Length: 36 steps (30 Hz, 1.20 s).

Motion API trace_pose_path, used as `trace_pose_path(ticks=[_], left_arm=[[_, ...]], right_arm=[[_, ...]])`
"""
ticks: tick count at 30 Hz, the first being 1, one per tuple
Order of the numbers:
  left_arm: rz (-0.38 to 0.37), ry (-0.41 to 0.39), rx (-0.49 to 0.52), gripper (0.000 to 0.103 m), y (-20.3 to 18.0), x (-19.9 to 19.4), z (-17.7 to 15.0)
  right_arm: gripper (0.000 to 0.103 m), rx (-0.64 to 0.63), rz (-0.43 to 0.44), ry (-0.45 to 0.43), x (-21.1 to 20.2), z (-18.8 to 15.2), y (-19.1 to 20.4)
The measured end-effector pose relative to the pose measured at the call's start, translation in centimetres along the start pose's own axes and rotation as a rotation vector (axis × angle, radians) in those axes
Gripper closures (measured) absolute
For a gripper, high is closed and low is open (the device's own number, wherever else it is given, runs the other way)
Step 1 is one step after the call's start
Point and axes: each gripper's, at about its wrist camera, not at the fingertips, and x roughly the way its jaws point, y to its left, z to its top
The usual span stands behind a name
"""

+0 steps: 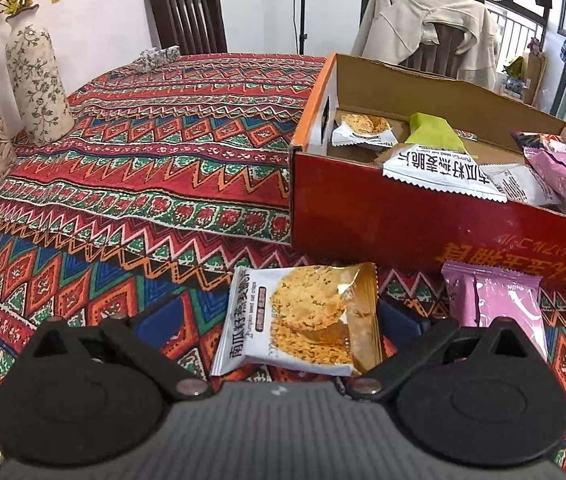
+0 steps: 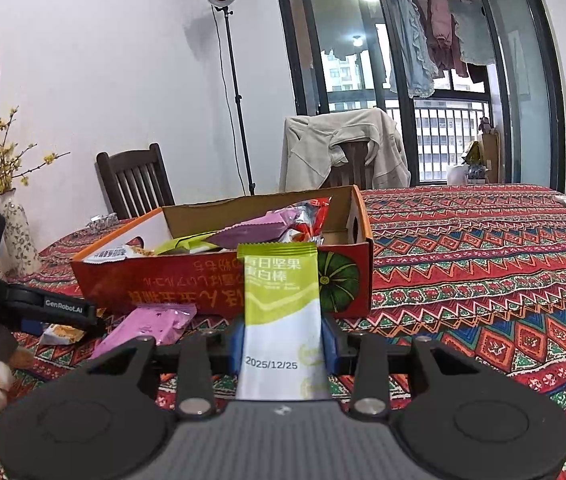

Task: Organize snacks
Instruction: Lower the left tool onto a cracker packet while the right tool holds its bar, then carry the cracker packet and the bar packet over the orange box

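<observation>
Snack packets number two on the counter (image 1: pixel 131 152) in the left wrist view: one oat crisp packet (image 1: pixel 303 320) lying between the left gripper's (image 1: pixel 279 320) parted jaws, and one pink packet (image 1: pixel 499 304) at its three o'clock. One orange box (image 1: pixel 403 216) at twelve o'clock holds at least five more. Only the right wrist view shows the green nut bar (image 2: pixel 283 312), upright and clamped in the right gripper's (image 2: pixel 283 344) jaws before the box. One vase (image 1: pixel 37 80) stands at ten o'clock.
</observation>
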Motion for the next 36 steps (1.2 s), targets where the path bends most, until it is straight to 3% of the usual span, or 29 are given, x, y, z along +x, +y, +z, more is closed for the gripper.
trace_pose_path(ticks=[2,4,5,8,20,28,36], left_arm=[[-0.004,-0.009,0.008,0.001,0.0,-0.2,-0.2],[-0.012,-0.028,0.013,0.014,0.1,-0.7,-0.5],[-0.018,-0.040,0.019,0.030,0.0,-1.1,-0.6],[-0.059,-0.060,0.034,0.036,0.1,-2.0,-1.3],[-0.106,-0.253,0.048,0.035,0.4,-7.7,-3.6],[-0.176,-0.387,0.049,0.035,-1.3,-11.0,-1.3],[-0.211,-0.447,0.063,0.035,-4.1,-11.0,2.2]], right_arm=[[0.066,0.000,0.000,0.000,0.0,0.0,0.0],[0.066,0.001,0.000,-0.001,-0.1,0.0,0.0],[0.066,0.000,0.000,-0.002,-0.1,0.0,0.0],[0.066,0.000,-0.001,-0.002,-0.1,0.0,0.1],[0.066,-0.027,-0.022,-0.056,-1.1,-0.2,0.6],[0.066,-0.072,-0.045,-0.138,-2.2,1.8,2.2],[0.066,-0.112,-0.038,-0.194,0.1,6.4,3.4]])
